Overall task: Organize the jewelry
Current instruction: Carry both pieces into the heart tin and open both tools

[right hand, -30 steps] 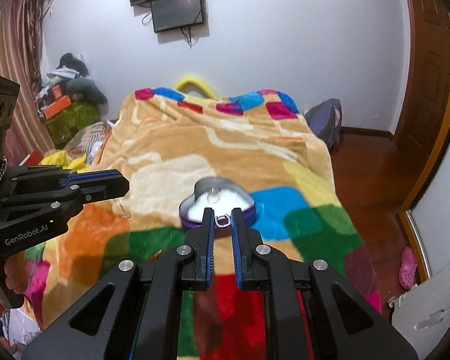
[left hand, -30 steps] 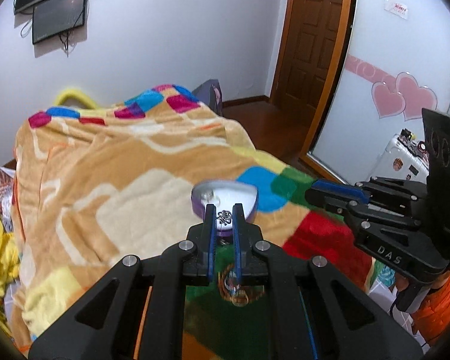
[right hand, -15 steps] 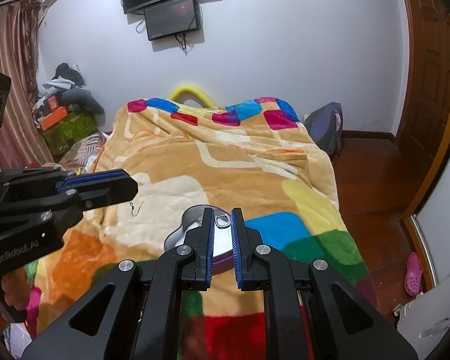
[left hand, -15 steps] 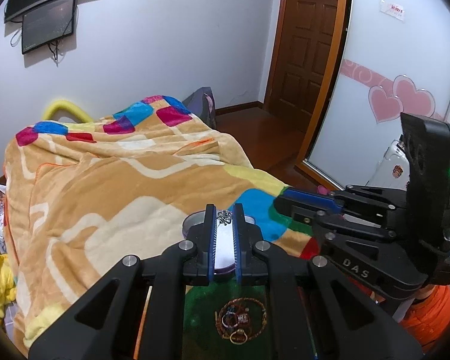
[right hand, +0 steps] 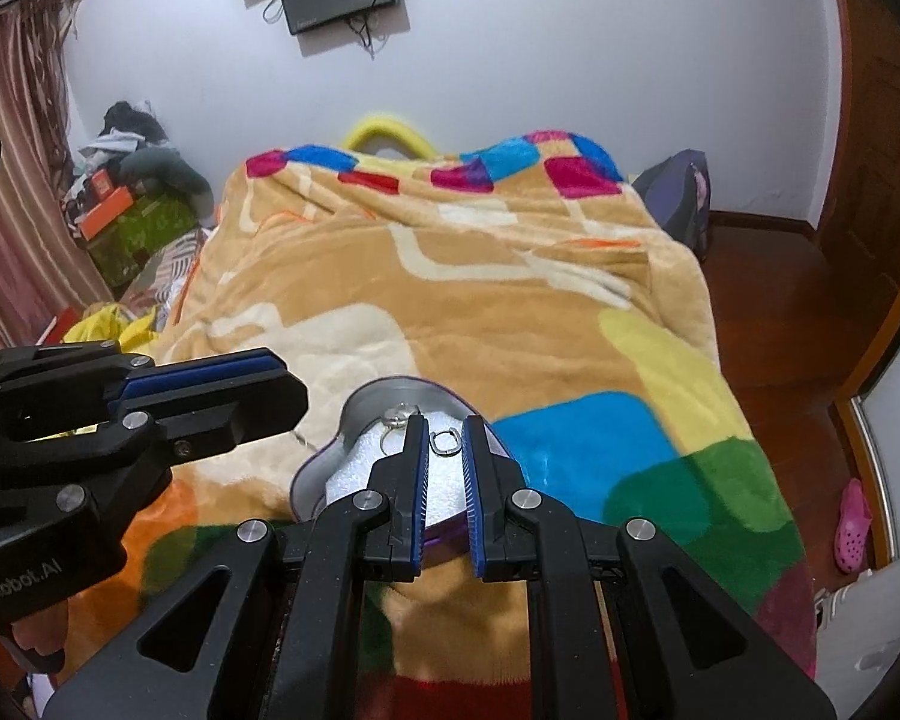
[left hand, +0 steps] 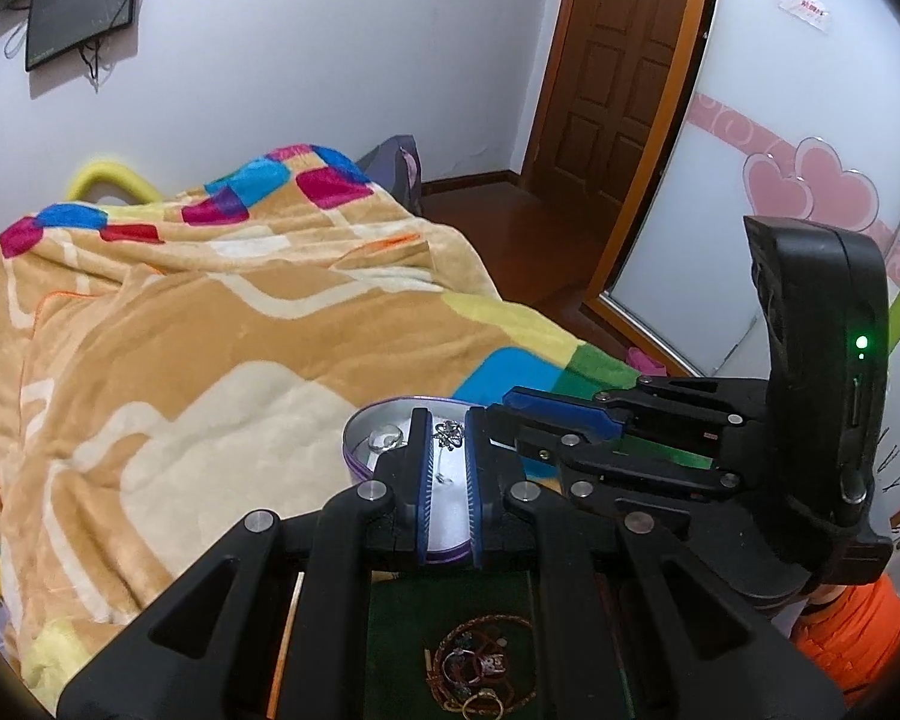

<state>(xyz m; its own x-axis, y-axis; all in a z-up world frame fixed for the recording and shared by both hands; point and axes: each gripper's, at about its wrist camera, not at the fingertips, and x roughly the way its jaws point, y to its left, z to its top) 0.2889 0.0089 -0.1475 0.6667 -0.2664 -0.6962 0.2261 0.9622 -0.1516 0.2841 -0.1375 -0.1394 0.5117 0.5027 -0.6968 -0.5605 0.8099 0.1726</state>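
A heart-shaped purple tin [left hand: 363,429] with a white lining lies on the blanket; it also shows in the right wrist view [right hand: 330,468]. My left gripper [left hand: 448,433] is shut on a small silver earring [left hand: 447,433] above the tin. My right gripper [right hand: 445,441] is shut on a small silver hoop [right hand: 444,441] over the tin. A silver ring [right hand: 397,417] lies in the tin. A pile of bracelets [left hand: 480,669] lies on a green patch below my left gripper.
A patchwork blanket [right hand: 480,300] covers the bed. The wooden floor [right hand: 780,300] and a brown door [left hand: 618,78] are to the right. Clutter [right hand: 132,192] is stacked by the left wall.
Both grippers have moved forward over the tin with their pieces held. The bracelet pile now lies further below my left gripper.
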